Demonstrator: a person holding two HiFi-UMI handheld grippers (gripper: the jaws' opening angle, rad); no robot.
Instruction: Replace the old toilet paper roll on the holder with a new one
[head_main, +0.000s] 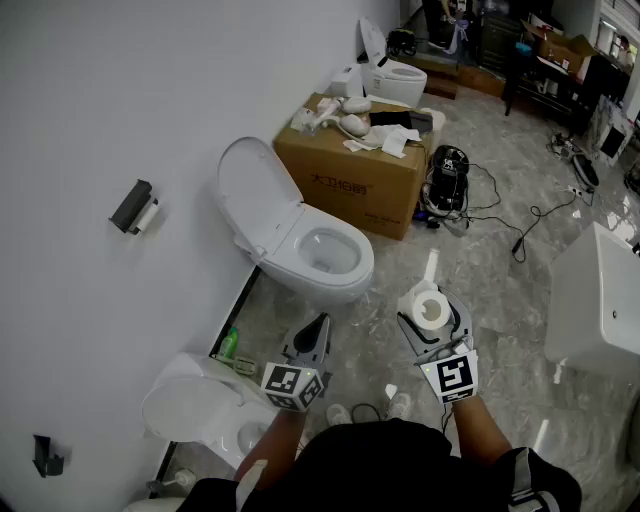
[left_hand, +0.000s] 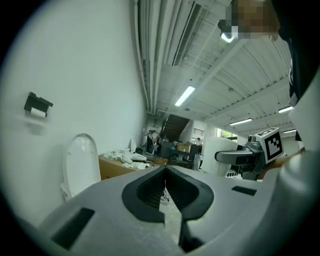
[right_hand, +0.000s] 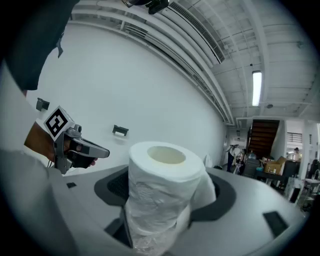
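A black paper holder (head_main: 131, 206) is fixed to the white wall at the left, and the old roll (head_main: 148, 216) sits in it. Both gripper views show that holder (left_hand: 37, 103) (right_hand: 120, 131) small and far off. My right gripper (head_main: 433, 322) is shut on a new white toilet paper roll (head_main: 431, 308), held upright with its hollow core up. In the right gripper view the roll (right_hand: 161, 182) fills the space between the jaws. My left gripper (head_main: 320, 326) is shut with nothing in it, its pads (left_hand: 150, 192) pressed together, level beside the right one.
A white toilet (head_main: 305, 245) with its lid up stands below the holder. Behind it is a cardboard box (head_main: 350, 182) with clutter on top. Another toilet (head_main: 195, 408) is at the lower left, a white fixture (head_main: 598, 300) at the right. Cables (head_main: 480, 205) lie on the marble floor.
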